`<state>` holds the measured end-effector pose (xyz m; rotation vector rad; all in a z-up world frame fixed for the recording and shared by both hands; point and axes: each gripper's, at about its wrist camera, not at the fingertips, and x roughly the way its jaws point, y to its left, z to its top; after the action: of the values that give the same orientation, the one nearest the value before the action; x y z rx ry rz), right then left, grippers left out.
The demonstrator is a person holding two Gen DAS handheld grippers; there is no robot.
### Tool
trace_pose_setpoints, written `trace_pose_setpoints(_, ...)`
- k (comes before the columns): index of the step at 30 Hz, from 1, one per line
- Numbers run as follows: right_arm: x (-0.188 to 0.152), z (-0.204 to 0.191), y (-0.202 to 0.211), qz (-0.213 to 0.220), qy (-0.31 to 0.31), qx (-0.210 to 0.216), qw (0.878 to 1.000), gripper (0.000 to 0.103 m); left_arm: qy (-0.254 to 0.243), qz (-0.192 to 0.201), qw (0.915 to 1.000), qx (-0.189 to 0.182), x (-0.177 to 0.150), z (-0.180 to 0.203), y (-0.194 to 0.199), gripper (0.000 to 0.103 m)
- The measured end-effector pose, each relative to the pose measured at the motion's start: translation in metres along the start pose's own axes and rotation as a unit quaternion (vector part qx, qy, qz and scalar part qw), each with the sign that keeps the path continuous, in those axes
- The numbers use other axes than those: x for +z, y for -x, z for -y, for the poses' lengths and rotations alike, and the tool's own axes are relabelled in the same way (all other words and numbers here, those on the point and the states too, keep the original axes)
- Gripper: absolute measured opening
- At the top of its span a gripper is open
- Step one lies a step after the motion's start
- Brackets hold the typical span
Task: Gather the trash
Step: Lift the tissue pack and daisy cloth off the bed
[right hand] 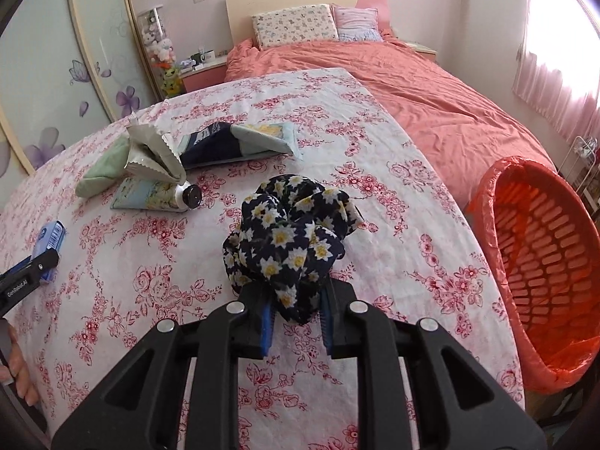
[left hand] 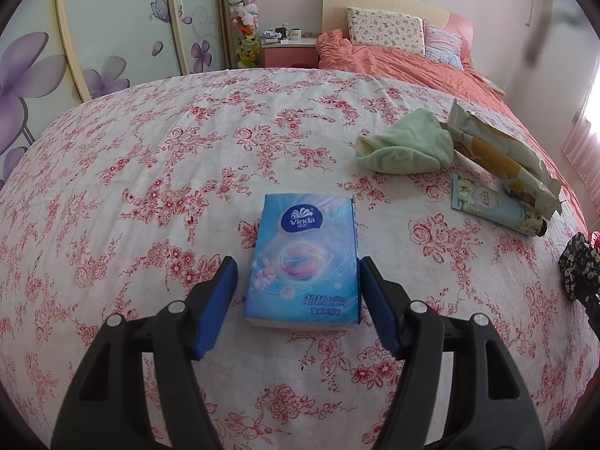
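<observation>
A blue Vinda tissue pack (left hand: pixel 303 258) lies on the floral cloth; my left gripper (left hand: pixel 298 273) is open with its blue pads on either side of the pack, not touching. The pack also shows at the left in the right wrist view (right hand: pixel 50 238). My right gripper (right hand: pixel 296 300) is shut on a dark daisy-print scrunchie (right hand: pixel 288 236), held just above the cloth. An opened silver snack wrapper (right hand: pixel 153 157), a hand cream tube (right hand: pixel 157 195), a green cloth (right hand: pixel 101 176) and a dark blue packet (right hand: pixel 240 140) lie further back. The wrapper (left hand: pixel 502 150), tube (left hand: pixel 495 202) and green cloth (left hand: pixel 405 142) show right of the left gripper.
An orange basket with a red bag liner (right hand: pixel 540 262) stands off the right edge of the floral cloth (right hand: pixel 375 120). Beyond lies a bed with an orange quilt (right hand: pixel 412 86) and pillows. A nightstand (left hand: pixel 290 50) and wardrobe doors (left hand: pixel 93 45) are at the back left.
</observation>
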<state>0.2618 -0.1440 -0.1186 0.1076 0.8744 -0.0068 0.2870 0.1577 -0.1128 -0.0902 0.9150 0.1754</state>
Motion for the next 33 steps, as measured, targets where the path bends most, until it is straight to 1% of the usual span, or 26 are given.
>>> trace_pose_setpoints(4, 0.0, 0.001, 0.0, 0.001, 0.005, -0.006, 1.0, 0.019, 0.0, -0.001, 1.0, 0.001, 0.0, 0.001, 0.0, 0.068)
trace_pose_setpoints(8, 0.0, 0.005, 0.001, 0.0, -0.003, 0.005, 1.0, 0.019, 0.001, -0.001, 1.0, 0.001, -0.001, 0.001, -0.001, 0.068)
trace_pose_setpoints(11, 0.001, 0.005, 0.001, 0.0, -0.002, 0.004, 1.0, 0.019, 0.0, -0.001, 1.0, 0.001, 0.0, 0.0, -0.002, 0.068)
trace_pose_setpoints(14, 0.001, 0.003, 0.001, 0.001, 0.004, -0.002, 1.0, 0.019, -0.019, -0.001, 0.9998, 0.001, 0.0, 0.0, -0.002, 0.068)
trace_pose_setpoints(16, 0.002, 0.001, 0.002, 0.003, 0.015, -0.004, 1.0, 0.019, -0.025, 0.0, 0.9997, -0.003, 0.0, -0.001, -0.002, 0.064)
trace_pose_setpoints(17, 0.001, 0.0, 0.002, 0.003, 0.017, -0.002, 1.0, 0.019, -0.027, 0.002, 0.9996, -0.004, 0.0, -0.001, -0.002, 0.057)
trace_pose_setpoints(18, 0.001, 0.0, 0.002, 0.003, 0.017, 0.003, 1.0, 0.018, -0.032, 0.005, 0.9994, -0.007, 0.0, 0.0, 0.0, 0.051)
trace_pose_setpoints(19, 0.002, 0.001, 0.003, 0.003, 0.016, 0.009, 1.0, 0.017, -0.038, 0.006, 0.9992, -0.003, 0.0, 0.002, 0.0, 0.051)
trace_pose_setpoints(20, 0.001, 0.002, 0.006, 0.004, 0.014, 0.018, 1.0, 0.013, -0.042, 0.008, 0.9991, -0.001, 0.0, 0.003, 0.0, 0.051)
trace_pose_setpoints(24, 0.002, 0.01, 0.021, 0.022, 0.005, 0.023, 0.999, 0.01, -0.053, 0.012, 0.9985, 0.008, 0.001, 0.006, 0.004, 0.05)
trace_pose_setpoints(29, 0.005, 0.02, 0.041, 0.043, -0.003, 0.03, 0.999, 0.01, -0.053, 0.031, 0.9981, 0.001, 0.003, 0.011, 0.028, 0.05)
trace_pose_setpoints(33, 0.009, 0.032, 0.061, 0.064, -0.016, 0.034, 0.997, 0.01, -0.066, 0.051, 0.9965, -0.011, 0.005, 0.027, 0.054, 0.05)
